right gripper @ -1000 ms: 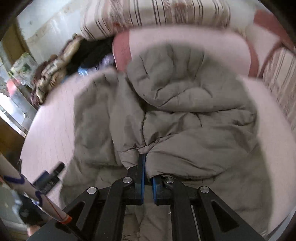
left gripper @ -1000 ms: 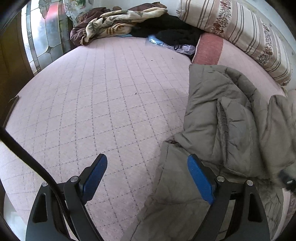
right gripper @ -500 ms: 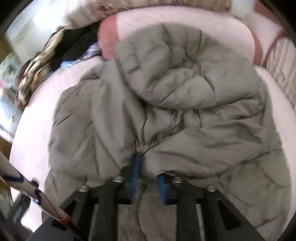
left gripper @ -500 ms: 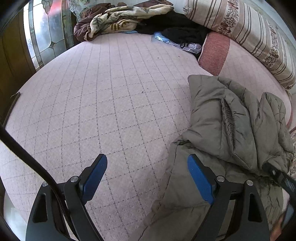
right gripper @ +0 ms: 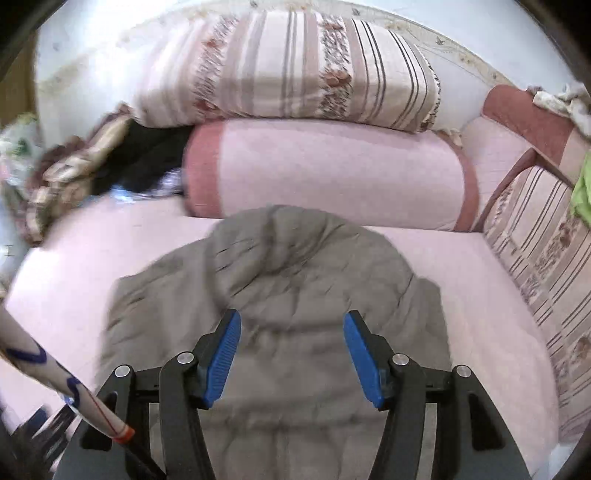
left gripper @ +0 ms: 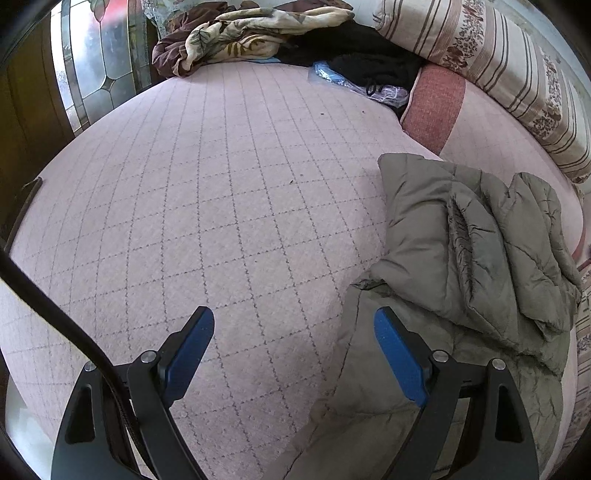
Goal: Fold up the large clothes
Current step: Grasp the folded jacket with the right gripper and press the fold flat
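A grey-green padded jacket (left gripper: 461,251) lies folded in on itself on the pink quilted bed, at the right of the left wrist view. My left gripper (left gripper: 294,321) is open and empty, above the bed beside the jacket's lower left edge. In the right wrist view the jacket (right gripper: 295,273) lies flat with its hood toward the pillows. My right gripper (right gripper: 291,325) is open and empty, hovering over the jacket's middle.
A pink bolster (right gripper: 332,173) and striped pillows (right gripper: 288,66) line the bed's far side. A heap of patterned and black clothes (left gripper: 280,33) lies at the far left corner. A glass-panelled door (left gripper: 92,62) stands left of the bed (left gripper: 207,192).
My right gripper has let go of the jacket, opened wide and pulled back and up. The jacket has dropped flat. My left gripper has stayed open, almost unmoved.
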Tool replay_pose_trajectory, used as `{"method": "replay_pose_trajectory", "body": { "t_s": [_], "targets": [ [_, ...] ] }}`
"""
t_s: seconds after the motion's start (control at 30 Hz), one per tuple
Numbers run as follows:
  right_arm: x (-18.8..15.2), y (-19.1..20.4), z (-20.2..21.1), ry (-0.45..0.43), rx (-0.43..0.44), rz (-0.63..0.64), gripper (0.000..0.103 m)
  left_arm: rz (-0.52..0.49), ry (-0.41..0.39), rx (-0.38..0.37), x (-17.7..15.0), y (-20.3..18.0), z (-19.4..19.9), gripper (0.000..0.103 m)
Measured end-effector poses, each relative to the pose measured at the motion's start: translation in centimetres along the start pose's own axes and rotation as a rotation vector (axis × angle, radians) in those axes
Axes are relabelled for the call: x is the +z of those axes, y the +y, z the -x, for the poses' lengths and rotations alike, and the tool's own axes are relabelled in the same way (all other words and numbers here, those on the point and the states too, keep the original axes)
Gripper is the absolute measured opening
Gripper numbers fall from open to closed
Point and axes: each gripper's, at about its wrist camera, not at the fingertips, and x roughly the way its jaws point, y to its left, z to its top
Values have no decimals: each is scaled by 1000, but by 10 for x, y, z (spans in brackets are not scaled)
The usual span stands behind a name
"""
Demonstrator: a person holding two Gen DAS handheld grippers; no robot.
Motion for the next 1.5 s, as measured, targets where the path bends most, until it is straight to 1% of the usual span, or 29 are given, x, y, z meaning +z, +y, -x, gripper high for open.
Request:
{"method": "replay_pose_trajectory", "body": {
  "t_s": [0.07, 0.13, 0.17, 0.2, 0.3, 0.33, 0.37, 0.4, 0.43, 0.5, 0.53, 0.6, 0.63, 0.67, 0.73, 0.77, 0.87, 0.97, 1.0, 1.07, 1.13, 1.17, 1.2, 1.27, 1.3, 1.33, 1.4, 1.43, 1.5],
  "targets": [
    [-6, -2, -33, 79, -13, -32, 61, 2, 0, 2, 1, 1, -1, 88],
    [-24, -4, -62, 180, 30, -78, 61, 12, 3, 0, 4, 4, -3, 88],
    [-40, -2, -81, 262, 59, -87, 61, 18, 3, -1, 5, 6, -3, 88],
    [-51, 2, -93, 298, 53, -61, 61, 23, 3, -2, 6, 8, -3, 88],
    [-49, 14, -87, 262, -2, 50, 61, 34, 10, -4, 10, 11, -5, 88],
    [-41, 17, -75, 234, -29, 57, 59, 39, 11, -4, 11, 13, -5, 88],
    [-37, 20, -59, 178, -30, 57, 57, 45, 11, -4, 11, 15, -5, 88],
    [-32, 25, -37, 95, -13, 66, 57, 52, 11, -4, 11, 17, -5, 88],
    [-31, 33, -19, 44, 7, 86, 57, 62, 12, -6, 12, 20, -4, 88],
    [-32, 53, 8, -12, 80, 138, 57, 78, 9, -7, 13, 24, -3, 88],
    [-36, 62, 15, -16, 122, 156, 55, 84, 8, -5, 13, 25, -3, 88],
    [-44, 87, 13, 30, 229, 203, 50, 91, 10, -5, 13, 27, -2, 88],
    [-49, 100, 6, 65, 254, 224, 38, 92, 12, -8, 12, 28, -2, 88],
    [-55, 112, -6, 103, 254, 243, 29, 92, 13, -9, 12, 28, -2, 88],
    [-61, 136, -38, 178, 232, 241, 26, 87, 8, -9, 12, 28, 0, 88],
    [-62, 142, -50, 191, 220, 217, 26, 83, 4, -5, 12, 27, 0, 88],
    [-50, 152, -66, 174, 187, 153, 26, 69, -9, 11, 13, 24, 0, 88],
    [-32, 165, -69, 191, 156, 173, 26, 56, 2, 17, 13, 20, -5, 88],
    [-27, 163, -64, 190, 174, 177, 26, 53, 10, 15, 12, 19, -6, 88],
    [-20, 150, -38, 143, 255, 165, 34, 53, 12, 9, 12, 18, -5, 88],
    [-15, 128, -13, 74, 268, 154, 41, 55, 0, 10, 12, 19, -3, 88],
    [-13, 113, -2, 39, 264, 142, 42, 56, -5, 11, 12, 19, -3, 88],
    [-10, 99, 5, 11, 238, 130, 42, 57, -6, 11, 13, 19, -2, 88],
    [-4, 75, 5, -35, 134, 122, 42, 54, 0, 10, 11, 17, -4, 88],
    [-4, 64, 0, -40, 77, 122, 42, 49, 4, 11, 10, 16, -5, 88],
    [-6, 54, -7, -23, 45, 119, 42, 45, 5, 14, 10, 16, -5, 88],
    [-13, 35, -37, 49, -2, 83, 42, 33, 2, 24, 8, 13, -6, 88],
    [-17, 29, -50, 87, -8, 64, 42, 27, 0, 29, 8, 11, -6, 88],
    [-32, 20, -87, 218, 34, 20, 43, 22, -4, 34, 8, 10, -7, 88]
  ]
}}
